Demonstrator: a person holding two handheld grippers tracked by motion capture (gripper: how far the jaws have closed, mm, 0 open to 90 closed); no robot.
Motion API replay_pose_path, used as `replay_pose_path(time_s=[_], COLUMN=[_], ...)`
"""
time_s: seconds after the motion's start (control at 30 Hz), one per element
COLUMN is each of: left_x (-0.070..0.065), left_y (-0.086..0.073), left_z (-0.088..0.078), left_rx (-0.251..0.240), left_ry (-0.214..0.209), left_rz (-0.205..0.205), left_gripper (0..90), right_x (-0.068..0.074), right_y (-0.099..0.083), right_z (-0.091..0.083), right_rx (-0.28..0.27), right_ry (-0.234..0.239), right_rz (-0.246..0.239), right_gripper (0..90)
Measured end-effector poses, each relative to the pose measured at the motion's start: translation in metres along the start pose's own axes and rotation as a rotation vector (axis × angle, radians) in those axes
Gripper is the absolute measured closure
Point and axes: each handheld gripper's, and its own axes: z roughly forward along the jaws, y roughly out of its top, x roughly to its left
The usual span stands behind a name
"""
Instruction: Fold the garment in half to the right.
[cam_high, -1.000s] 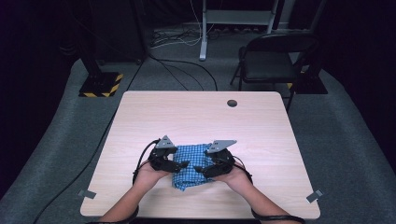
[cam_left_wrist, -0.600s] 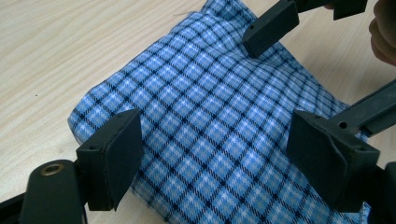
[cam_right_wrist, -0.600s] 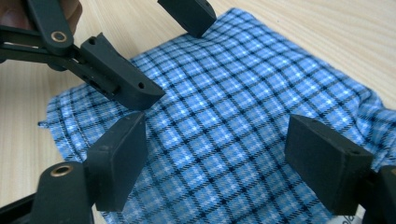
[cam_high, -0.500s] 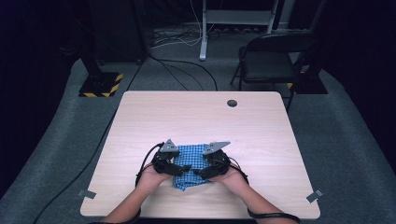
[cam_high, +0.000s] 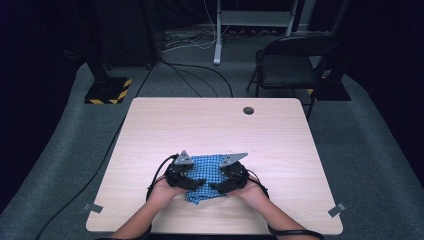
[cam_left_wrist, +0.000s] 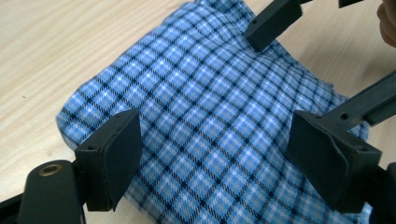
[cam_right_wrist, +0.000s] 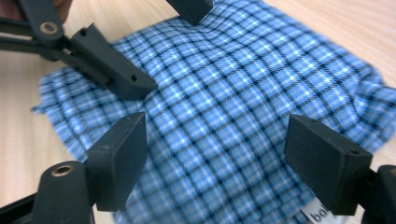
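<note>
A blue checked cloth (cam_high: 206, 172) lies rumpled on the wooden table (cam_high: 210, 125), near its front edge. My left gripper (cam_high: 192, 183) rests on the cloth's left part and my right gripper (cam_high: 220, 186) on its right part, tips pointing toward each other. In the left gripper view the left gripper (cam_left_wrist: 219, 151) stands open, its pads wide apart over the cloth (cam_left_wrist: 210, 102). The right gripper (cam_right_wrist: 224, 156) is likewise open above the cloth (cam_right_wrist: 233, 93). A small white label (cam_right_wrist: 315, 215) shows at the cloth's near edge.
A dark round hole (cam_high: 248, 110) sits in the table's far right part. Behind the table stand a black chair (cam_high: 290, 60) and a stand with a yellow-black striped base (cam_high: 107, 90). Cables run over the grey floor. Tape marks (cam_high: 338, 209) lie by the front corners.
Both grippers have drifted slightly toward the near edge of the table, the right one a little inward. The cloth stays beneath them.
</note>
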Motion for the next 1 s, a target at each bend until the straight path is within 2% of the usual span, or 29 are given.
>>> replay_pose_path(time_s=[0.13,0.27,0.43,0.53,0.8,1.0], left_x=[0.001,0.001,-0.002,-0.001,0.0,0.0], left_y=[0.002,0.001,-0.004,-0.006,-0.011,-0.014], left_z=[-0.011,-0.018,-0.019,-0.017,-0.008,-0.004], left_rx=[-0.017,-0.026,-0.014,-0.012,-0.006,-0.003], left_ry=[0.007,0.004,-0.007,-0.015,-0.031,-0.033], left_rz=[0.005,0.001,0.006,0.0,0.0,0.002], left_gripper=[18.0,17.9,17.9,17.9,17.6,17.7], right_x=[0.005,0.006,0.0,-0.005,-0.014,-0.015], right_y=[0.009,0.022,0.033,0.035,0.028,0.024], right_z=[-0.014,-0.018,-0.005,0.007,0.022,0.027], right_rx=[-0.043,-0.074,-0.064,-0.056,-0.032,-0.026], right_ry=[-0.003,-0.013,-0.028,-0.026,-0.017,-0.019], right_rz=[-0.02,-0.037,-0.037,-0.011,0.043,0.049], right_gripper=[20.3,20.3,20.7,21.9,23.3,23.3])
